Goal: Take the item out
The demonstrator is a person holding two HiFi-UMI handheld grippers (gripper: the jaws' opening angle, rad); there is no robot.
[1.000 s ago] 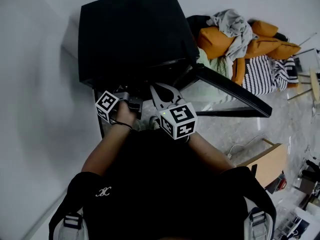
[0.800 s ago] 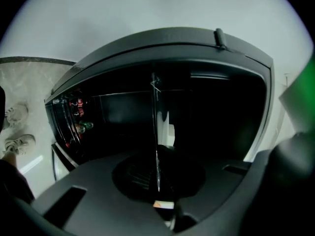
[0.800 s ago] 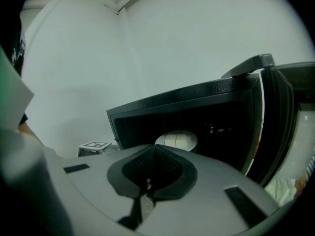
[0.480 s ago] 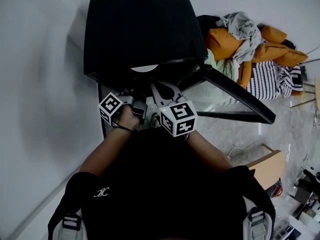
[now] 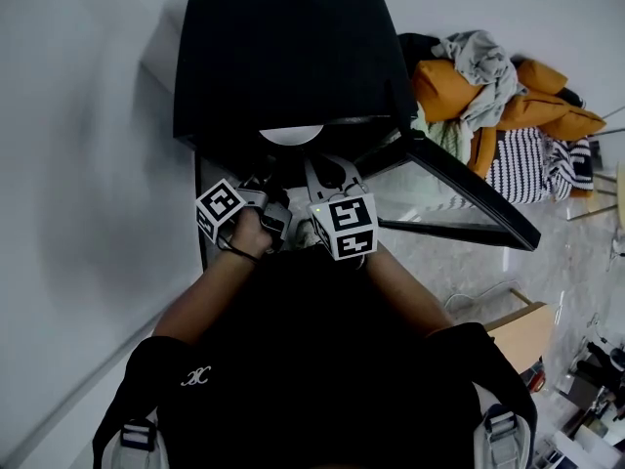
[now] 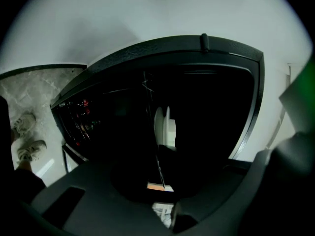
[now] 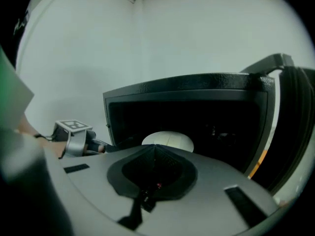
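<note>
At the microwave (image 5: 283, 57) mouth, left gripper (image 5: 262, 186) and right gripper (image 7: 153, 147), jaws closed, face the plate (image 7: 167, 139) rim

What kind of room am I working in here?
Probably a lived-in home room: a black microwave with its door open and a white plate inside, a heap of clothes beside it, marble-look floor.
</note>
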